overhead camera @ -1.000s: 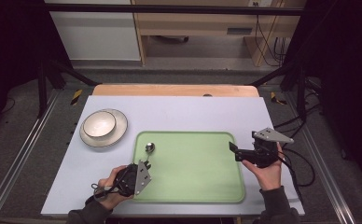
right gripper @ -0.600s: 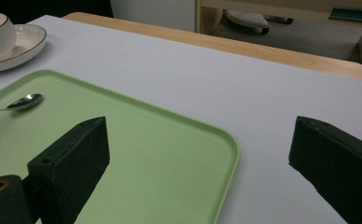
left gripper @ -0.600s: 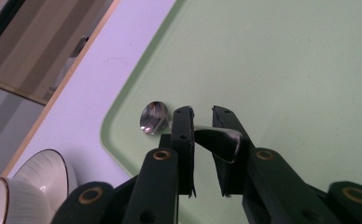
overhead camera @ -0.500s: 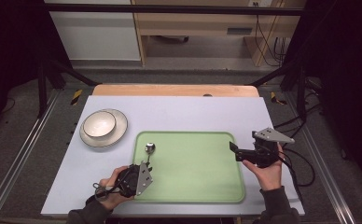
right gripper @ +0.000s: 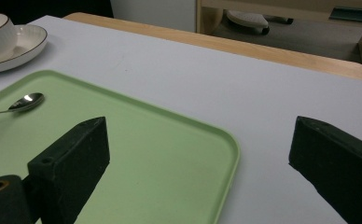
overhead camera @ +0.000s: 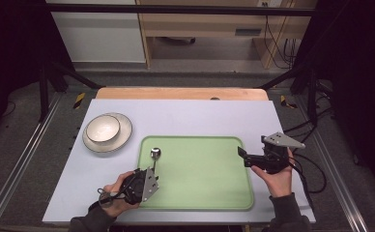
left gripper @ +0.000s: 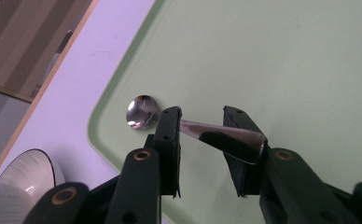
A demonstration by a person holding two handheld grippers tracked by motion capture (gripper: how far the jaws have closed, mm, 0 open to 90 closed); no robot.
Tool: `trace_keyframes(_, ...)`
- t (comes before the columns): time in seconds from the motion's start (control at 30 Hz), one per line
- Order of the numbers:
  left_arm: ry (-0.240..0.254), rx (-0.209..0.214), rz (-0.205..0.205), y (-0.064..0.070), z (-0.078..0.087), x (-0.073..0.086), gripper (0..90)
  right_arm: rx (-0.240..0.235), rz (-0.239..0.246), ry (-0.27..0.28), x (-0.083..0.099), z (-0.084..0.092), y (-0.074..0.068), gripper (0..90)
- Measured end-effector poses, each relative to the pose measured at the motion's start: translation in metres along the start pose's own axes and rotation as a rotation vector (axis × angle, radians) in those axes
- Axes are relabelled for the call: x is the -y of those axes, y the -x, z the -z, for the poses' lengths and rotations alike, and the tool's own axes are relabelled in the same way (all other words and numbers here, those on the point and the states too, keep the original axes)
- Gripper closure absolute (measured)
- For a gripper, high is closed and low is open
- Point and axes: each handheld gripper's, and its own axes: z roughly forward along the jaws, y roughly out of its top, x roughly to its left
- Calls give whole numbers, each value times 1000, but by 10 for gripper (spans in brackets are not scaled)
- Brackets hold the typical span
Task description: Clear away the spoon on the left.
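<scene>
Your left gripper has its jaws spread either side of the shiny metal spoon's handle, not pinching it; the spoon lies in the pale green plastic tray's far left corner. Your right gripper hangs wide apart over the tray's right edge.

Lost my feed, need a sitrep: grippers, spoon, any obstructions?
Left gripper jaws astride spoon handle, not clamped. Right gripper open, idle at green tray edge. Spoon on tray; bowl on plate well clear.
</scene>
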Motion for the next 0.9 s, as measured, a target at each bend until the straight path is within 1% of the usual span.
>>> trace_keyframes(0.23,-9,11,-5,0,-1,0,603,-2,2,-2,0,-1,-1,54)
trace_keyframes(0.5,-14,24,10,-1,-2,0,524,-2,2,-3,0,0,0,54)
trace_keyframes(0.63,-26,31,21,-2,-3,0,453,-2,2,-4,0,-1,0,54)
trace_keyframes(0.77,-32,34,24,-2,-4,0,414,-2,2,-4,0,-1,0,54)
trace_keyframes(0.9,-34,48,34,-2,-5,0,368,-2,2,-3,0,0,0,54)
